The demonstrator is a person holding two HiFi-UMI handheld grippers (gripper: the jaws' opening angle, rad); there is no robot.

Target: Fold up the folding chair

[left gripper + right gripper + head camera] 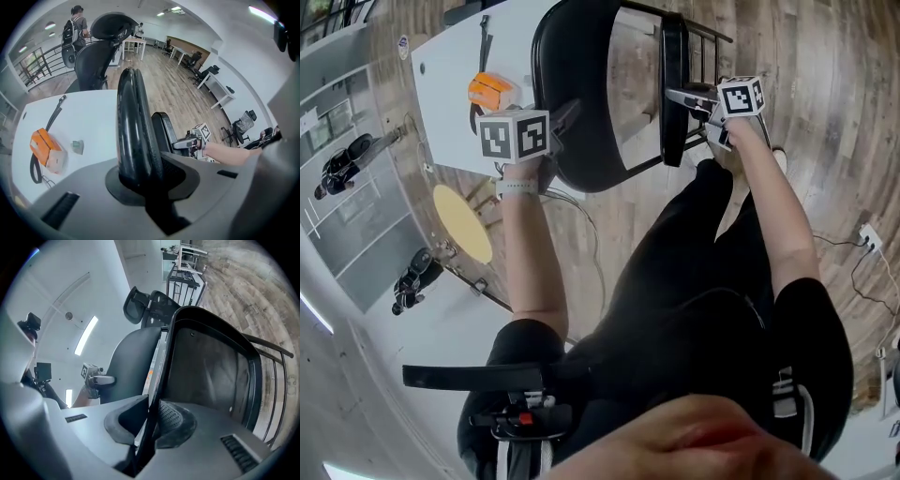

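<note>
Left claw (140,176) is gripping the folding chair's (581,94) padded backrest (133,108); right claw (149,425) is pinching its seat (206,366) by the edge. The chair is probably handling stiff and heavy.

Seen from the head view, the black folding chair (581,103) ran off the top edge. The marker cube (514,136) hid the left gripper (555,124)'s jaws. The small orange object (490,91) on the white table (450,89) was too small to identify.
</note>
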